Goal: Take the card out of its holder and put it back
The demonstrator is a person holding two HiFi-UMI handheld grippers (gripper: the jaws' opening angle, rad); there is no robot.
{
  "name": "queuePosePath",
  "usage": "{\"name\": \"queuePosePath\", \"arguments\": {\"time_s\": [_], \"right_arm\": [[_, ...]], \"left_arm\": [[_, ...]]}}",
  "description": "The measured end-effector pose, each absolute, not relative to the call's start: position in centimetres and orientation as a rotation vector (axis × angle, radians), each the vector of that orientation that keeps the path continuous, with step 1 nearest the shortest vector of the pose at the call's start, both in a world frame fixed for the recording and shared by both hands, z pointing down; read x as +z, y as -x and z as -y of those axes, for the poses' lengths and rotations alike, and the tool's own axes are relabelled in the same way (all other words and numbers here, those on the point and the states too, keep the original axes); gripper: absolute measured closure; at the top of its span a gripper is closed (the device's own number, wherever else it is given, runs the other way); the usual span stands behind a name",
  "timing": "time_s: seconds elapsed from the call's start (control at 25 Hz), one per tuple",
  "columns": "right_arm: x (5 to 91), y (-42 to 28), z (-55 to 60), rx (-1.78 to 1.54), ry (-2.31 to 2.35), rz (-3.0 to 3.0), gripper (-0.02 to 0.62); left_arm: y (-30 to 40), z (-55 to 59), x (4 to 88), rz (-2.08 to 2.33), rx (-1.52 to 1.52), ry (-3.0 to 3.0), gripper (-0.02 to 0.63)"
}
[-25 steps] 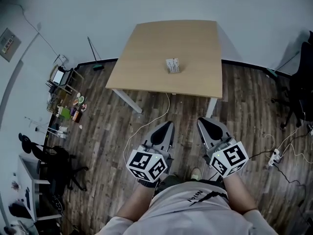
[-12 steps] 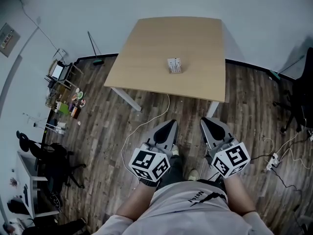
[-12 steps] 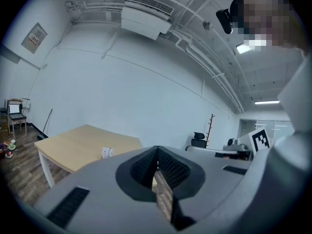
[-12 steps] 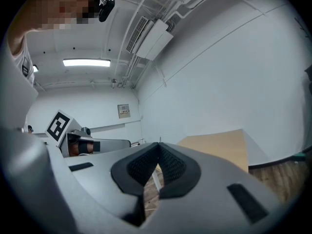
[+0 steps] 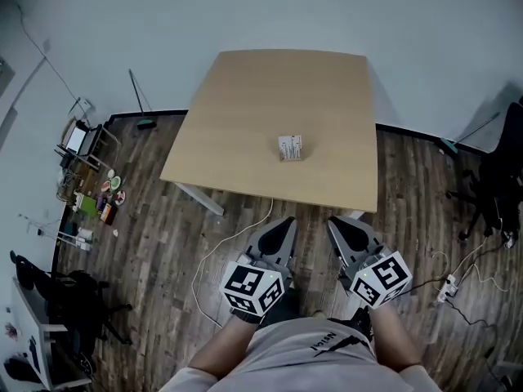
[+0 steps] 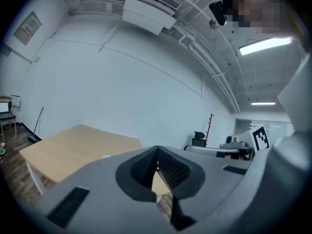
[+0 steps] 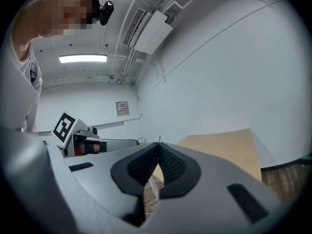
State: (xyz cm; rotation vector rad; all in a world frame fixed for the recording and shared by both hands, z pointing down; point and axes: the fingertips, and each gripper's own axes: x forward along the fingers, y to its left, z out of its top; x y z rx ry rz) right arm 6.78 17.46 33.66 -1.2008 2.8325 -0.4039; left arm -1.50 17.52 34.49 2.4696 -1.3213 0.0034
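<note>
A small white card holder [image 5: 289,148] with a card in it stands near the middle of the light wooden table [image 5: 245,96]. Both grippers hang low in front of the person's body, short of the table's near edge and well away from the holder. My left gripper [image 5: 283,224] is shut with nothing between its jaws, and so is my right gripper [image 5: 338,222]. In the left gripper view the shut jaws meet at the left gripper's tip [image 6: 157,150], with the table [image 6: 68,147] behind. The right gripper [image 7: 158,148] points past the table [image 7: 229,147].
A black office chair [image 5: 500,166] stands at the right. A power strip and cables [image 5: 448,285] lie on the wooden floor. Bottles and clutter [image 5: 91,198] sit at the left wall, near a broom [image 5: 139,103]. A white cable [image 5: 233,231] runs under the table.
The table and holder sit lower and nearer in the head view: the person has moved towards the table. Both grippers stay shut and side by side.
</note>
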Motion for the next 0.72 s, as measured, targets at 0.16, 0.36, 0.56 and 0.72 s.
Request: {"name": "queuePosePath", "arguments": {"time_s": [0.16, 0.36, 0.56, 0.72], "right_arm": [[33.8, -4.6, -13.5, -0.383, 1.249, -2.818, 0.583], [35.3, -2.7, -9.7, -0.381, 1.296, -2.837, 0.581], [36.8, -2.8, -5.4, -0.4, 1.289, -2.89, 0.581], [38.8, -3.1, -1.5, -0.413, 1.247, -2.942, 0.581]], "left_arm": [[3.1, -13.2, 35.0, 1.284, 0.029, -2.507, 0.594], [5.2, -8.9, 36.5, 1.241, 0.032, -2.513, 0.594], [5.7, -5.1, 38.1, 1.218, 0.038, -2.499, 0.594], [6.0, -1.8, 39.6, 1.239, 0.059, -2.47, 0.594]]}}
